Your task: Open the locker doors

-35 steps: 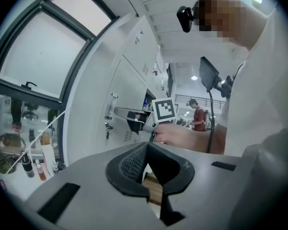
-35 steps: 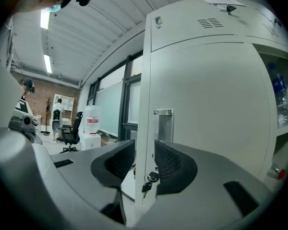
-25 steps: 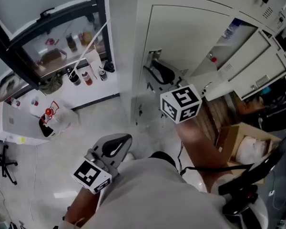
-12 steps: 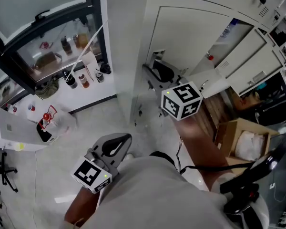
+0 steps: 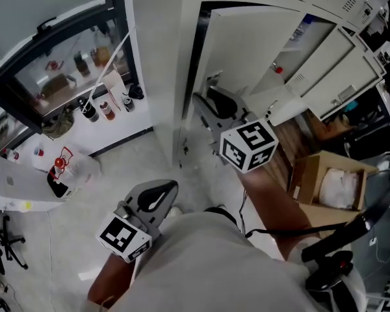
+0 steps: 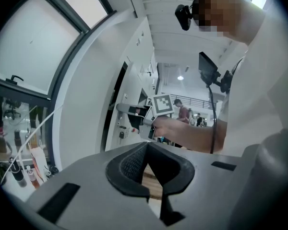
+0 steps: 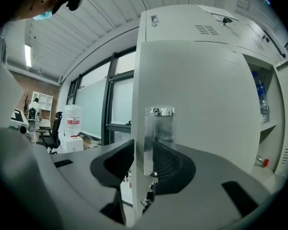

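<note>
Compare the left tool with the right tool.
The right tool is clamped on the latch edge of the locker door; the left tool holds nothing, jaws together. The right tool is raised at the door; the left tool hangs low, clear of it. Both carry marker cubes.

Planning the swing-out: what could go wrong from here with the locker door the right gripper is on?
1. The right gripper pinches only the thin edge of the white metal locker door at its shiny pull plate; it may slip as the door swings.
2. The neighbouring open white door stands close beside it; a full swing may hit it.
</note>
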`<state>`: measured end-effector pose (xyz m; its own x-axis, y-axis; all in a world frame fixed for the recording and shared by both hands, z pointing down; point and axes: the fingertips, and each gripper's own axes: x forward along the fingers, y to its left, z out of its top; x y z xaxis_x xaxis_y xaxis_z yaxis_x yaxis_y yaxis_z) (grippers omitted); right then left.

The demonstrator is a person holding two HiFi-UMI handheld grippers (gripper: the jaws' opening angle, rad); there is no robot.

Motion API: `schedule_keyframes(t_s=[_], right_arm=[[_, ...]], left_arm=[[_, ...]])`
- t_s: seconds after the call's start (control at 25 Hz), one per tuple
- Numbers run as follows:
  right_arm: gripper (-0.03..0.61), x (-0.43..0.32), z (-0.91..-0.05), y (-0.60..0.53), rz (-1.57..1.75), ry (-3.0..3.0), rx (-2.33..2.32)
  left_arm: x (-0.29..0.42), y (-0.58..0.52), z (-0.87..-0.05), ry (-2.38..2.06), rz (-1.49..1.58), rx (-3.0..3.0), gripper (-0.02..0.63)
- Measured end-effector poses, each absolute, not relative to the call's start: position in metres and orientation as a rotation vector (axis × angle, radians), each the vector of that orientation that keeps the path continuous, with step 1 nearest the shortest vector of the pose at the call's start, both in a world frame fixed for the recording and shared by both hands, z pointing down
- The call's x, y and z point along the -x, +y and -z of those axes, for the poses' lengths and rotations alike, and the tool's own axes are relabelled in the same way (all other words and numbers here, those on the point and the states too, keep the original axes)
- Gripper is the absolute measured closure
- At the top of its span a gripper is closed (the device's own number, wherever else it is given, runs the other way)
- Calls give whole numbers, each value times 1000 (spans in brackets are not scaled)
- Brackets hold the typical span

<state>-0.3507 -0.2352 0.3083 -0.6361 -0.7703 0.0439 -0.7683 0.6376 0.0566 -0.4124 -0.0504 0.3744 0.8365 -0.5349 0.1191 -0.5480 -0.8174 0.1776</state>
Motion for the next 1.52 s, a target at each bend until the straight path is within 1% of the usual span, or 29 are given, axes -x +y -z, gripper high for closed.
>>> schedule_keyframes(t_s=[0.28, 0.56, 1.0, 1.52], right_arm=[[477, 328, -310, -208, 41, -2796, -1329], [477, 300, -311, -181, 15, -2813, -1281], [477, 241, -314, -142, 40, -2881, -1081], [471, 147, -316, -118, 32, -2970, -831]], left_arm=[[389, -46, -375, -762, -119, -2836, 604], [351, -42, -373, -651, -150, -2881, 604], [262, -41, -360, -546, -157, -2914, 604], [158, -42, -354, -595, -171, -2914, 604]])
